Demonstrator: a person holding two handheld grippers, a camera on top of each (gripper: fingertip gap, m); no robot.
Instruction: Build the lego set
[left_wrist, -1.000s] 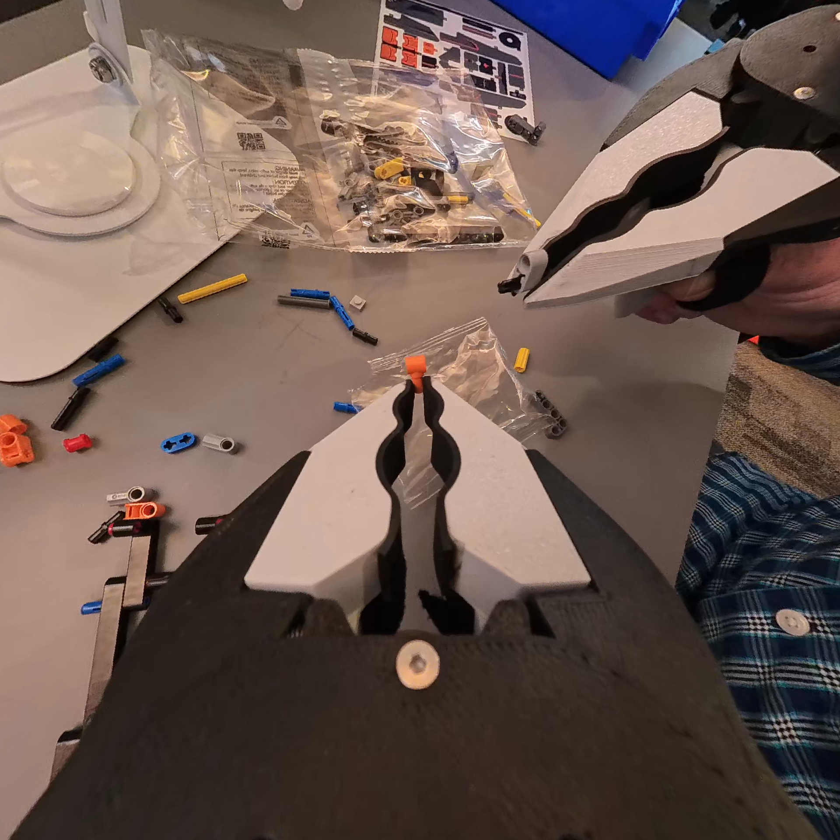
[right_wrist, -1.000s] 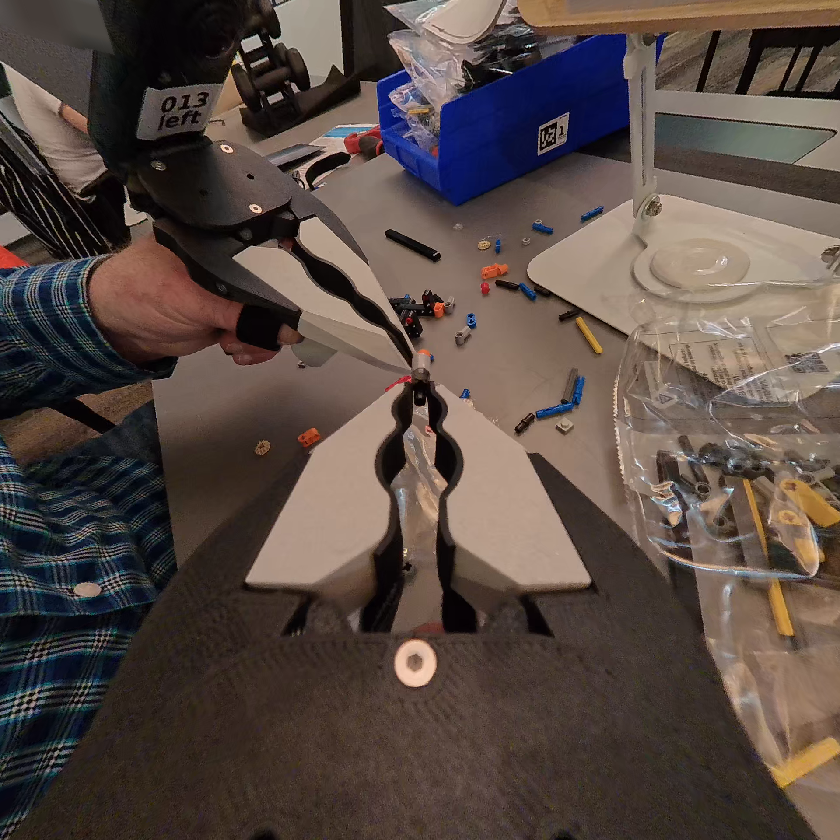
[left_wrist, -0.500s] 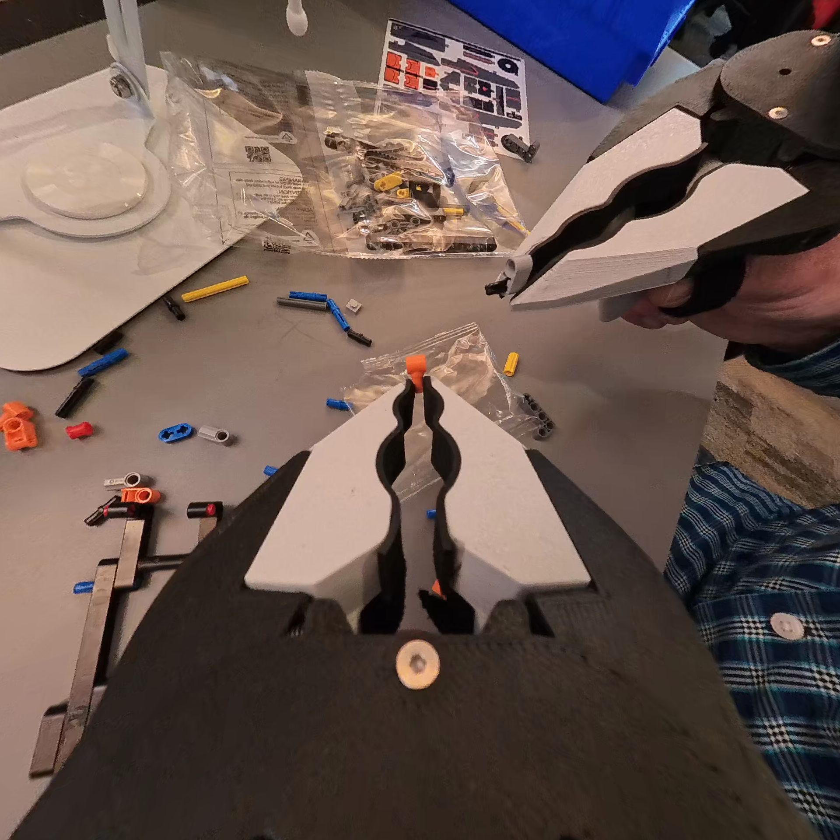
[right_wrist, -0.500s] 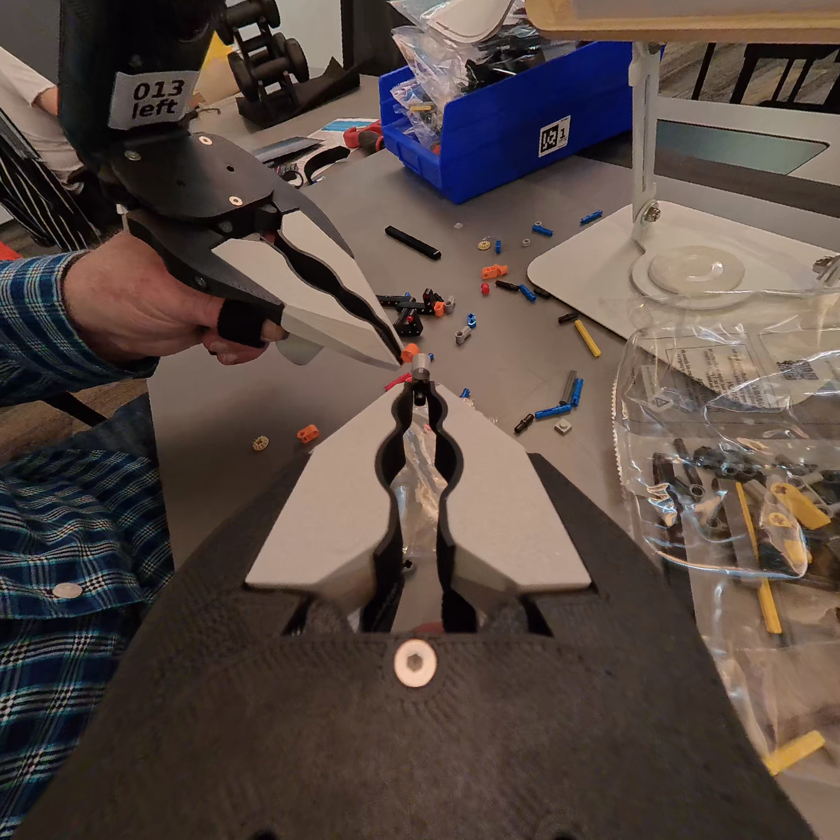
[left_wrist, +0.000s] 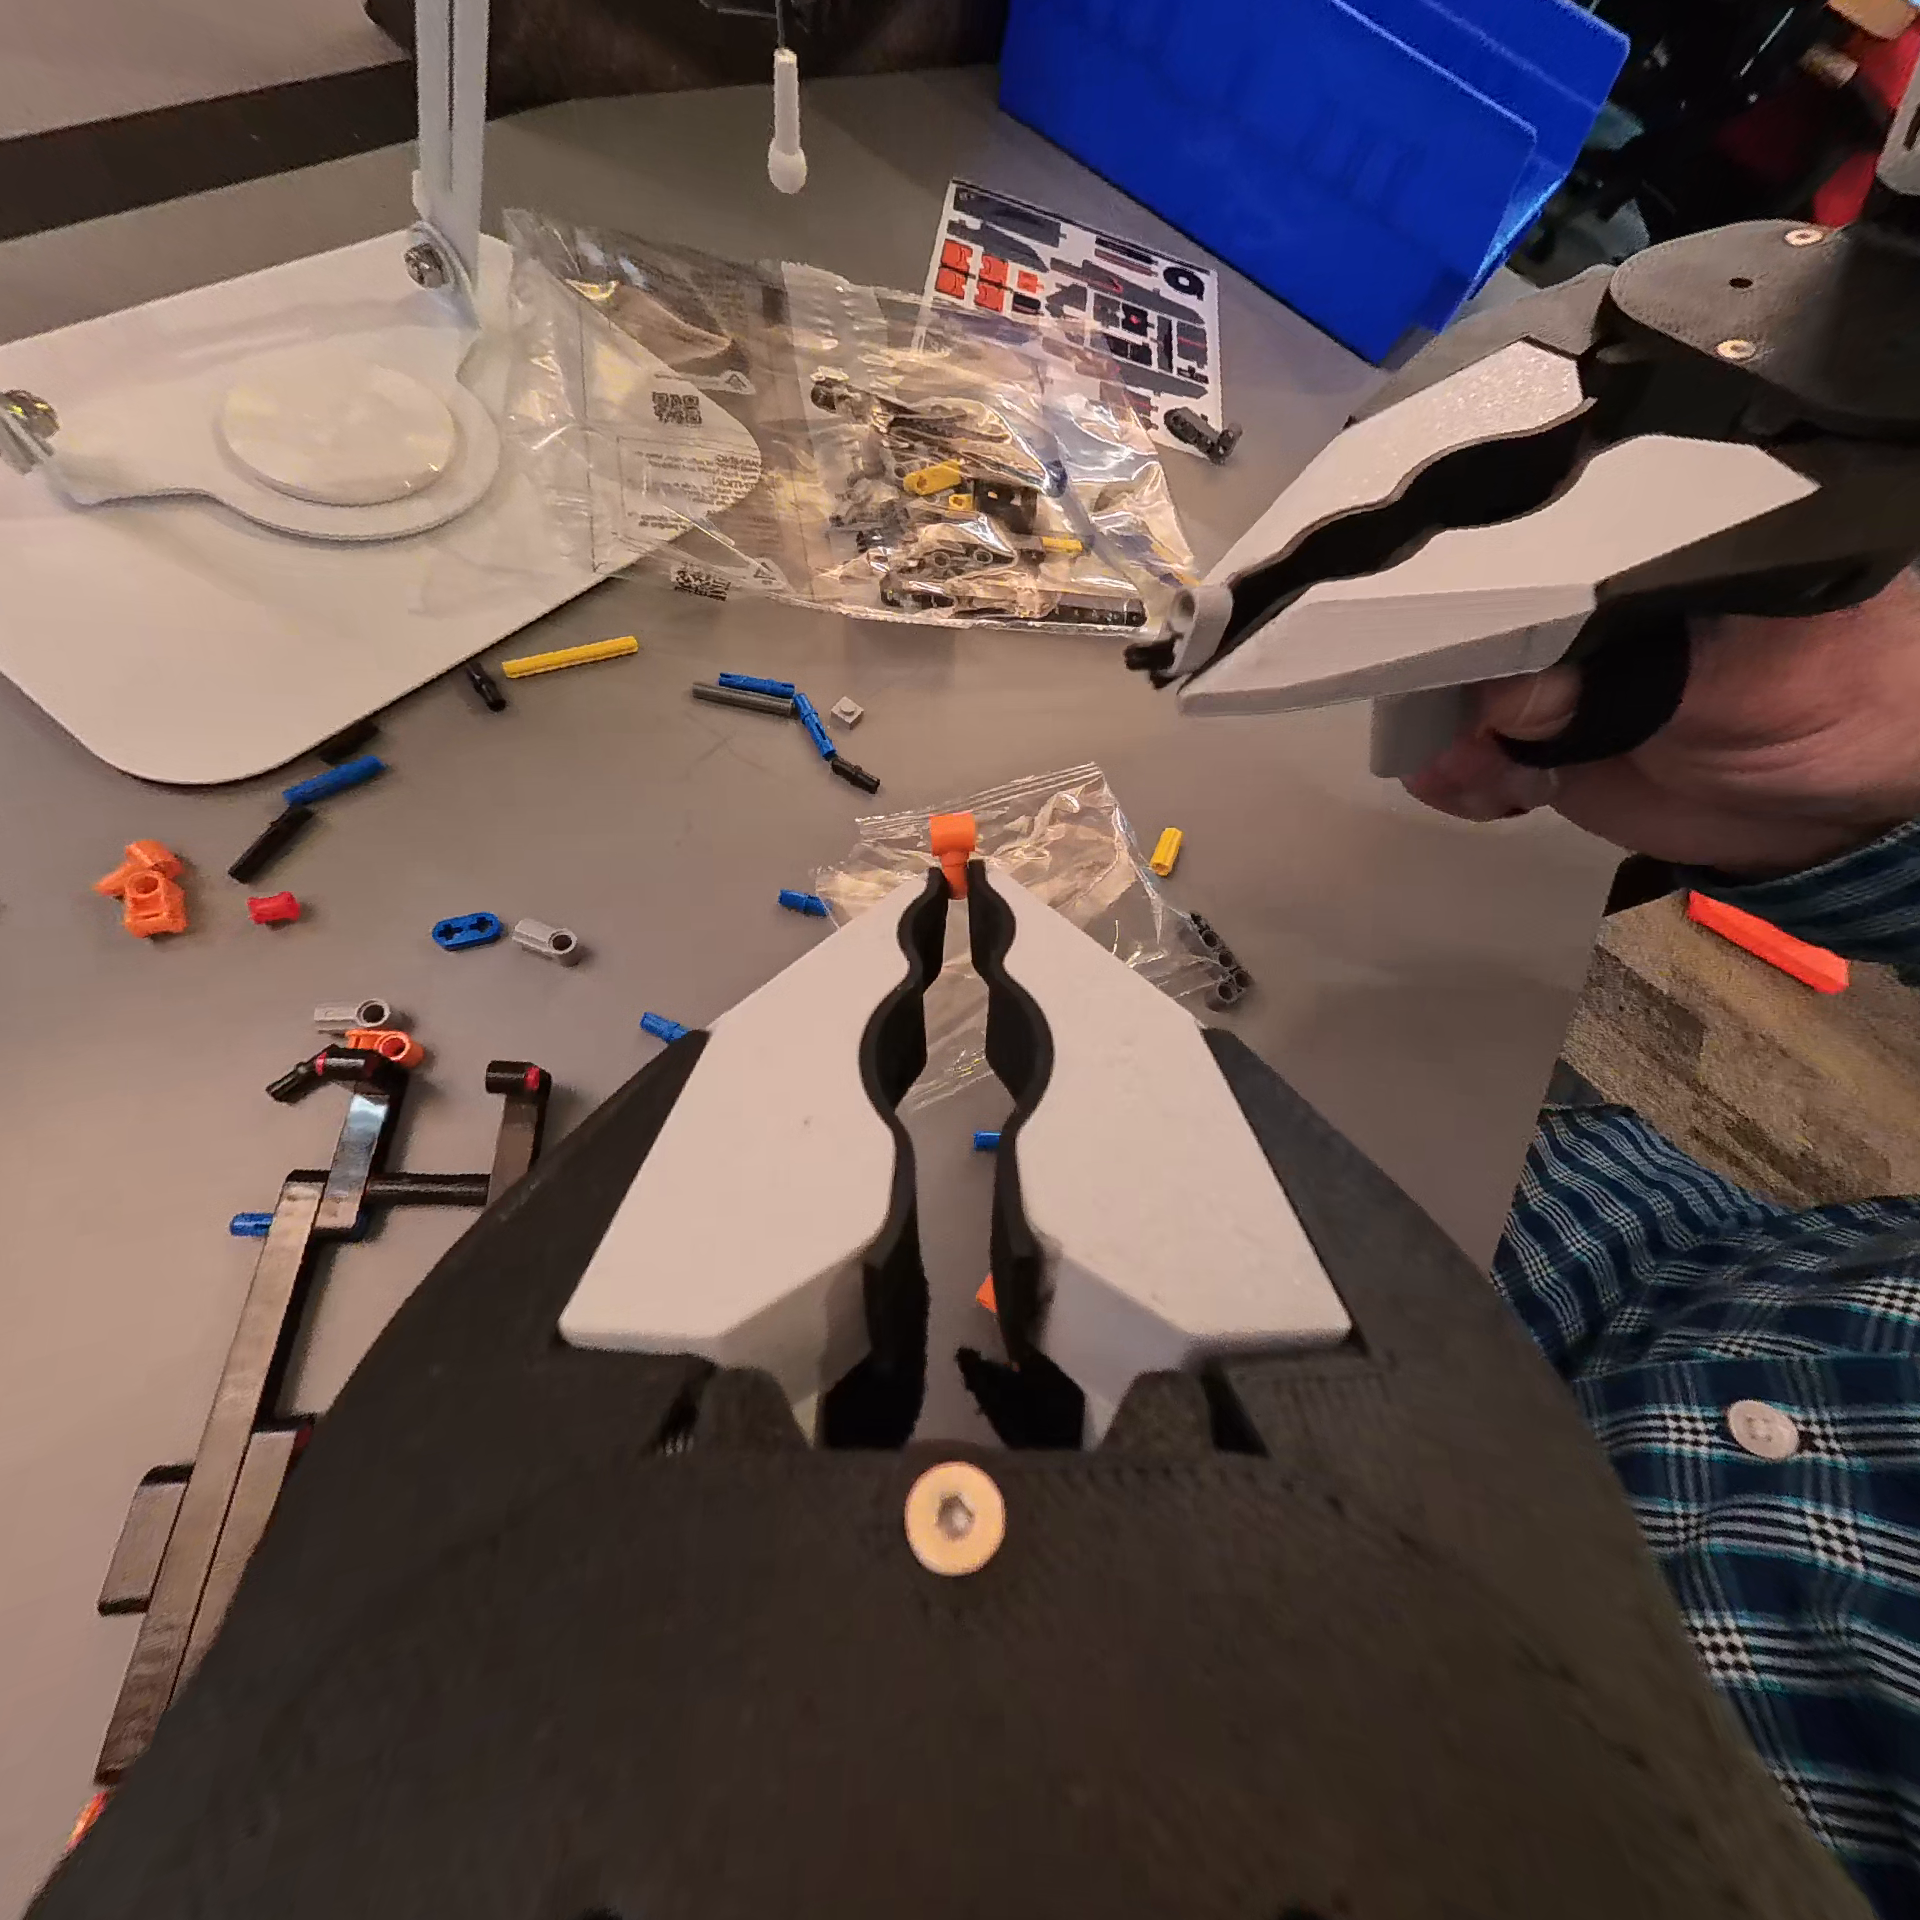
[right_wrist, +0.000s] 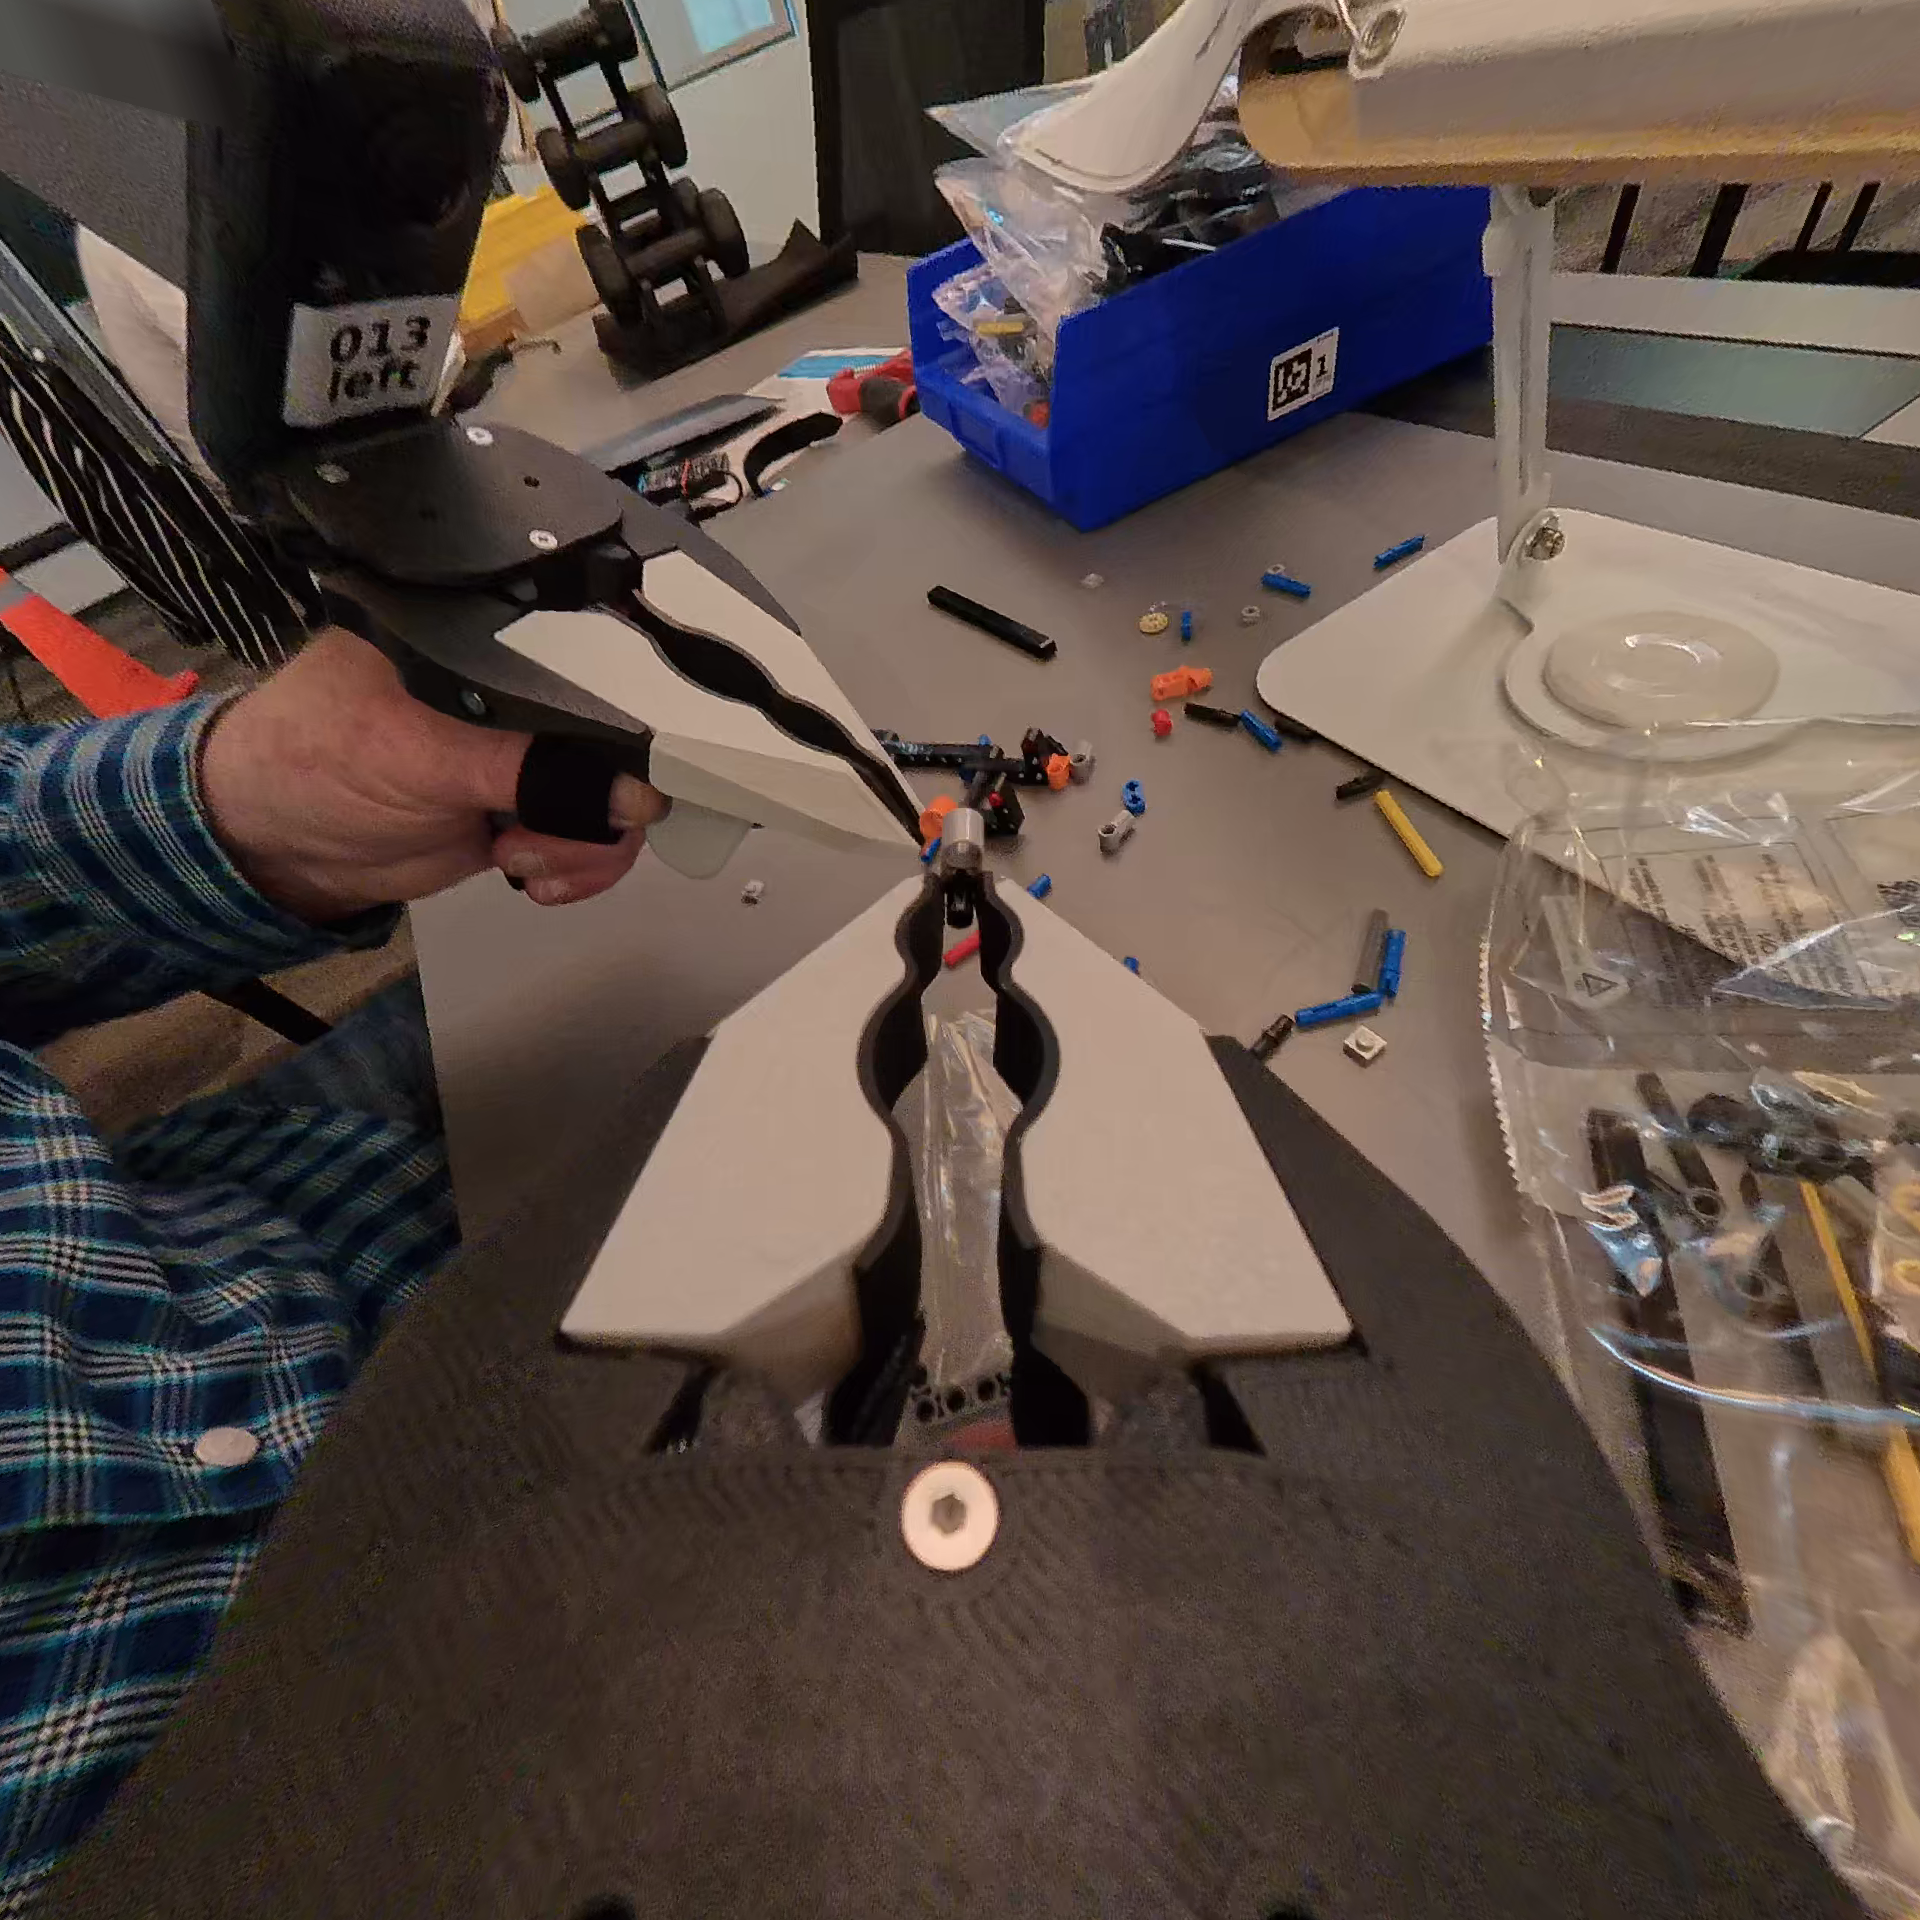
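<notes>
My left gripper (left_wrist: 954, 875) is shut on a small orange connector (left_wrist: 951, 836) that sticks out past its tips, above the grey table. My right gripper (right_wrist: 961, 885) is shut on a black pin that carries a grey connector (right_wrist: 962, 834) at its far end. In the right wrist view the left gripper (right_wrist: 920, 826) comes in from the left, and its orange piece (right_wrist: 938, 808) lies right beside the grey connector. In the left wrist view the right gripper (left_wrist: 1174, 655) is at the upper right, with the grey connector (left_wrist: 1188, 615) at its tip.
A small zip bag (left_wrist: 1049, 862) lies under the tips. A large parts bag (left_wrist: 914, 499), a sticker sheet (left_wrist: 1081, 301), a blue bin (right_wrist: 1195, 353) and a white stand base (left_wrist: 208, 582) lie farther back. Loose pins (left_wrist: 769, 696) and a black partial assembly (left_wrist: 312, 1195) lie at the left. My left gripper is the nearer one to the black partial assembly (left_wrist: 312, 1195): about 15 cm, against 20 cm.
Both views have tilted up and show more of the far table. The two gripper tips stay close together, each holding its piece.
</notes>
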